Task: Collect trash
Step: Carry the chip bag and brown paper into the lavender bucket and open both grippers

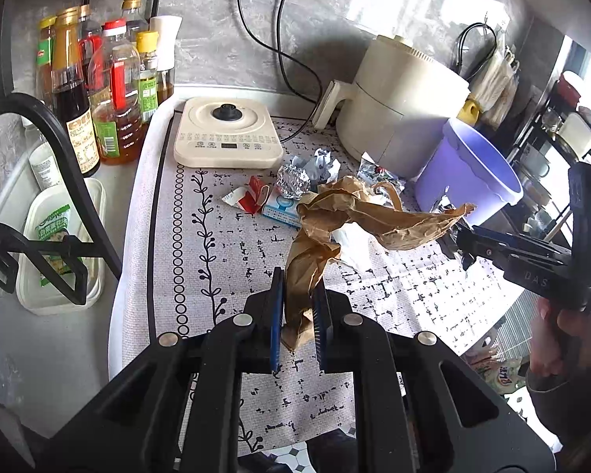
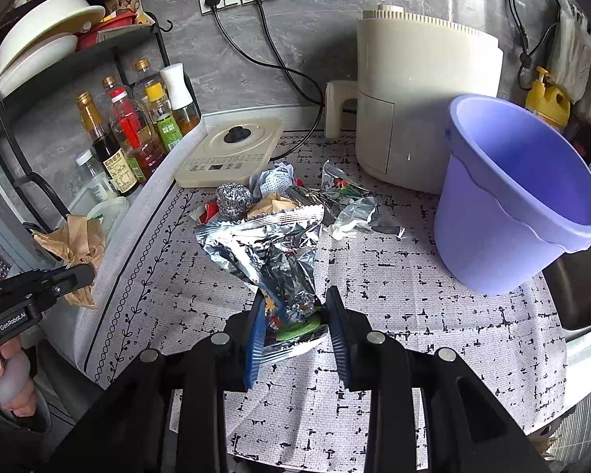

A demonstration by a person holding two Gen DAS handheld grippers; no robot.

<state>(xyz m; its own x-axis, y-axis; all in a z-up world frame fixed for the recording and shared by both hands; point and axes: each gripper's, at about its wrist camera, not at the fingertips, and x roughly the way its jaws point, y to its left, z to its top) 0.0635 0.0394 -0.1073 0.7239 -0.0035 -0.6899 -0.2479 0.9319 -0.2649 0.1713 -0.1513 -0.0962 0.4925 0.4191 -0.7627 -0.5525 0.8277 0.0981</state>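
Observation:
My left gripper (image 1: 299, 295) is shut on a crumpled brown paper bag (image 1: 358, 220) and holds it above the patterned mat; the bag also shows at the left of the right wrist view (image 2: 75, 248). My right gripper (image 2: 295, 315) is shut on a silver foil snack wrapper (image 2: 272, 248), lifted over the mat. A purple bucket (image 2: 508, 213) stands open at the right, also in the left wrist view (image 1: 465, 173). More trash lies mid-mat: a foil ball (image 2: 234, 197), a red and white scrap (image 1: 250, 195), a small blue box (image 1: 281, 209), white tissue (image 1: 352, 244) and other wrappers (image 2: 346, 201).
A cream air fryer (image 2: 425, 98) stands behind the bucket. A flat induction cooker (image 2: 228, 149) sits at the back. Sauce and oil bottles (image 1: 98, 94) line the left wall by a black rack (image 1: 51, 181). A sink (image 2: 583, 287) lies to the right of the mat.

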